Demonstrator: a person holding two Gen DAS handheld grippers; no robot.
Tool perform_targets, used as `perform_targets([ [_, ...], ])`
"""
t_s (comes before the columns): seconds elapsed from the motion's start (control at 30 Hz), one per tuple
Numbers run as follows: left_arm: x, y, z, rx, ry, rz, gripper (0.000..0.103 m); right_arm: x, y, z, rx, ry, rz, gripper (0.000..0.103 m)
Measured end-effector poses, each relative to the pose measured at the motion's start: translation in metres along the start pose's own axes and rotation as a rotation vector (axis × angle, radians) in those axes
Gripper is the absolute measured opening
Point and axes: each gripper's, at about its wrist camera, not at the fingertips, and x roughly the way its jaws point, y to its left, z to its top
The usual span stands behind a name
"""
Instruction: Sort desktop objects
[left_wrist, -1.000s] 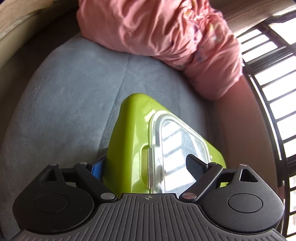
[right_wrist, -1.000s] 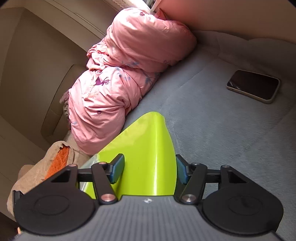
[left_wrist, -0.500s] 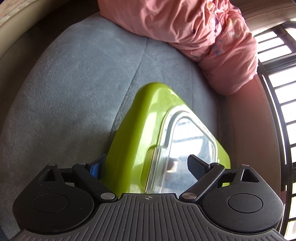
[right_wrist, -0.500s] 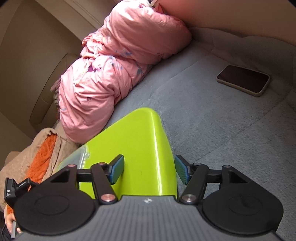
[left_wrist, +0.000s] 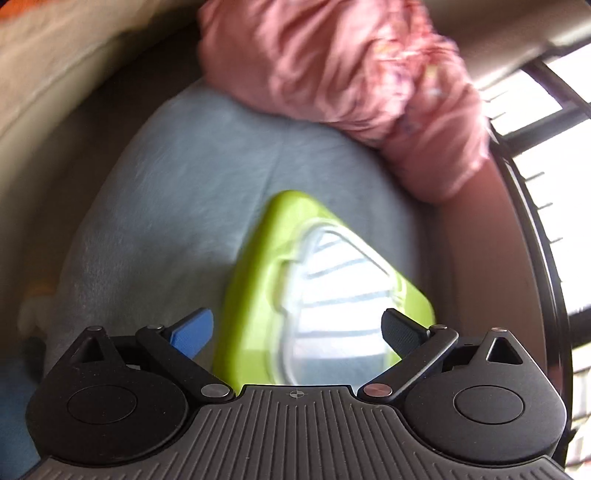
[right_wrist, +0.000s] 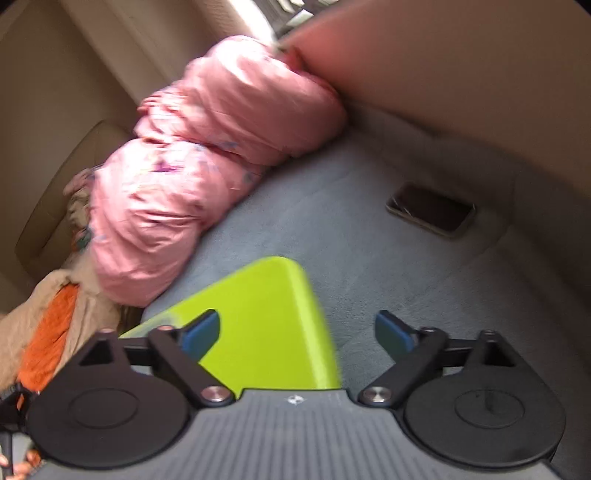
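A lime-green box (left_wrist: 255, 295) with a clear window lid (left_wrist: 332, 302) lies on the grey-blue cushion (left_wrist: 177, 206). My left gripper (left_wrist: 297, 326) hangs over its near end with the jaws opening wide. The blue pad on the left stands clear of the box's side, and nothing is pressed. In the right wrist view the same green box (right_wrist: 266, 314) shows its plain side between the fingers of my right gripper (right_wrist: 297, 326). Those jaws are opening too, with a clear gap at the right pad. Both views are blurred by motion.
A rolled pink quilt (right_wrist: 207, 177) lies along the back of the cushion (right_wrist: 369, 258) and also shows in the left wrist view (left_wrist: 332, 74). A dark phone (right_wrist: 430, 210) rests at the far right near the wall. Orange and tan cloth (right_wrist: 48, 332) is bundled at the left. Window bars (left_wrist: 535, 110) stand at the right.
Both grippers have let go of the green box and opened wide. Both have drawn back and up, so the box looks smaller and farther off.
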Motion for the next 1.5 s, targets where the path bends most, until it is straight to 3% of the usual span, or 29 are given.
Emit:
perform_targets([
  [0.03, -0.021, -0.016, -0.009, 0.034, -0.01, 0.009, 0.103, -0.018, 0.014, 0.001, -0.039, 0.001, 0.017, 0.102],
  [0.13, -0.079, -0.058, -0.039, 0.106, -0.029, 0.028, 0.103, -0.073, 0.059, 0.003, -0.136, 0.053, 0.073, 0.103],
  [0.3, -0.127, -0.115, -0.076, 0.325, 0.003, 0.109, 0.103, -0.117, 0.1, 0.005, -0.032, 0.23, 0.152, 0.103],
  [0.47, -0.148, -0.153, -0.096, 0.461, -0.173, 0.272, 0.103, -0.129, 0.129, 0.009, 0.032, 0.275, 0.057, 0.103],
  [0.53, -0.149, -0.164, -0.104, 0.503, -0.255, 0.356, 0.103, -0.135, 0.144, 0.011, -0.053, 0.298, 0.057, 0.103],
  [0.6, -0.146, -0.165, -0.112, 0.483, -0.293, 0.409, 0.103, -0.14, 0.159, 0.009, -0.171, 0.268, 0.021, 0.103],
  [0.67, -0.139, -0.158, -0.119, 0.434, -0.282, 0.394, 0.103, -0.149, 0.172, 0.002, -0.244, 0.199, -0.044, 0.103],
  [0.77, -0.119, -0.148, -0.128, 0.422, -0.148, 0.317, 0.103, -0.152, 0.184, -0.016, -0.327, 0.18, -0.116, 0.103],
  [0.87, -0.101, -0.146, -0.133, 0.432, -0.037, 0.293, 0.103, -0.151, 0.191, -0.042, -0.393, 0.189, -0.154, 0.103],
  [1.03, -0.096, -0.143, -0.143, 0.456, -0.031, 0.347, 0.103, -0.145, 0.195, -0.073, -0.404, 0.208, -0.103, 0.103],
  [1.17, -0.098, -0.131, -0.139, 0.411, -0.032, 0.338, 0.103, -0.134, 0.189, -0.071, -0.359, 0.252, -0.144, 0.103],
  [1.33, -0.095, -0.114, -0.131, 0.314, -0.008, 0.314, 0.103, -0.136, 0.184, -0.068, -0.348, 0.241, -0.158, 0.103],
  [1.5, -0.091, -0.11, -0.132, 0.323, 0.006, 0.299, 0.103, -0.139, 0.183, -0.063, -0.359, 0.226, -0.167, 0.103],
])
